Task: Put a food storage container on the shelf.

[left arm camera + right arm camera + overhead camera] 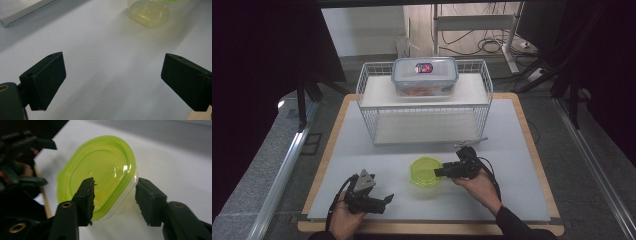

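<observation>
A clear tub with a lime-green lid (426, 171) stands on the white table mat, front centre. My right gripper (438, 171) reaches it from the right. In the right gripper view the tub's near edge (100, 167) lies between the jaws of the right gripper (115, 195): one jaw is over the lid and the other just outside the clear wall, with no visible squeeze. My left gripper (388, 199) rests low at the front left, pointing toward the tub (150, 12). The left gripper (113, 77) has its jaws wide apart with only bare mat between them.
A white wire rack (424, 107) stands behind the tub at the table's middle. On its upper shelf sits a clear lidded box (424, 75) with orange contents. The mat (512, 150) lies on a wooden board with open room to the right.
</observation>
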Available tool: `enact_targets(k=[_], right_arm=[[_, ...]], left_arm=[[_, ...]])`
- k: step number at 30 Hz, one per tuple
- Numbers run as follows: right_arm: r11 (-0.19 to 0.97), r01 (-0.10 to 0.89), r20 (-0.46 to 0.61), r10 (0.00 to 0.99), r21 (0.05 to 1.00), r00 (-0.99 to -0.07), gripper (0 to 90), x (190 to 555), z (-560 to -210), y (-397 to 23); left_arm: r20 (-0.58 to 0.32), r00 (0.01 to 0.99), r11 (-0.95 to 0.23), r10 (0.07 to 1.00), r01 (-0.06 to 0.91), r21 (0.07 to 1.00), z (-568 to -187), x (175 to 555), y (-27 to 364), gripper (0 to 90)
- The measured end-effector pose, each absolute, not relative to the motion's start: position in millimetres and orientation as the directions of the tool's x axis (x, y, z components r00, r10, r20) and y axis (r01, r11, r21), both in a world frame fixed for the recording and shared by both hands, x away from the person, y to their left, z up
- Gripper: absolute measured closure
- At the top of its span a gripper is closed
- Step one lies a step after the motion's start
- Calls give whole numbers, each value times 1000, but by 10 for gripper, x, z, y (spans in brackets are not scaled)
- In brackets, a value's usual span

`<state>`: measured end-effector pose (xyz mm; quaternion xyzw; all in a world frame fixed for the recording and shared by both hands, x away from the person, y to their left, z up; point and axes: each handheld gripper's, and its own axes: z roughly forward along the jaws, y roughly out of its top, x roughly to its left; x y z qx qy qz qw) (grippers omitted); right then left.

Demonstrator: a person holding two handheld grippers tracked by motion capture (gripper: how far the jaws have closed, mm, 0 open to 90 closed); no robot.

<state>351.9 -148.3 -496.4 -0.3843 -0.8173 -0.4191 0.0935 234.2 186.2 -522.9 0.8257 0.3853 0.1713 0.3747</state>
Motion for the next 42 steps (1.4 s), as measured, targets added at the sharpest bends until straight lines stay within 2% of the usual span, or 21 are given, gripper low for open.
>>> enact_targets(k=[1, 8, 10, 11, 17, 34, 38, 41, 42], right_arm=[[334, 735, 528, 529, 590, -664, 543, 3560, -4992, -1491], [290, 782, 611, 497, 552, -616, 645, 3639, -5030, -1524], [285, 790, 625, 491, 543, -607, 673, 3643, -5033, -1533], [292, 786, 610, 504, 545, -611, 738, 3636, -5029, -1540], [298, 780, 612, 492, 550, -619, 793, 3631, -5033, -1549], [312, 778, 622, 471, 545, -625, 810, 3582, -4958, -1511], [316, 777, 616, 478, 544, -626, 783, 3619, -4976, -1506], [308, 777, 615, 481, 549, -625, 698, 3653, -4987, -1500], [301, 778, 616, 483, 551, -623, 700, 3664, -4983, -1496]], left_arm=[[-6, 645, -424, 764, 509, 749, -5231, 2343, 1860, 57], [-5, 647, -428, 763, 510, 747, -5237, 2343, 1854, 58], [-5, 647, -428, 762, 511, 746, -5238, 2345, 1852, 58], [-5, 647, -430, 762, 511, 745, -5239, 2345, 1852, 58], [0, 648, -435, 761, 511, 742, -5242, 2345, 1846, 59], [5, 651, -448, 759, 517, 729, -5258, 2353, 1838, 60], [1, 650, -447, 760, 520, 728, -5263, 2356, 1839, 60], [1, 651, -447, 759, 521, 727, -5264, 2357, 1839, 60], [1, 651, -448, 759, 522, 726, -5266, 2358, 1839, 60]])
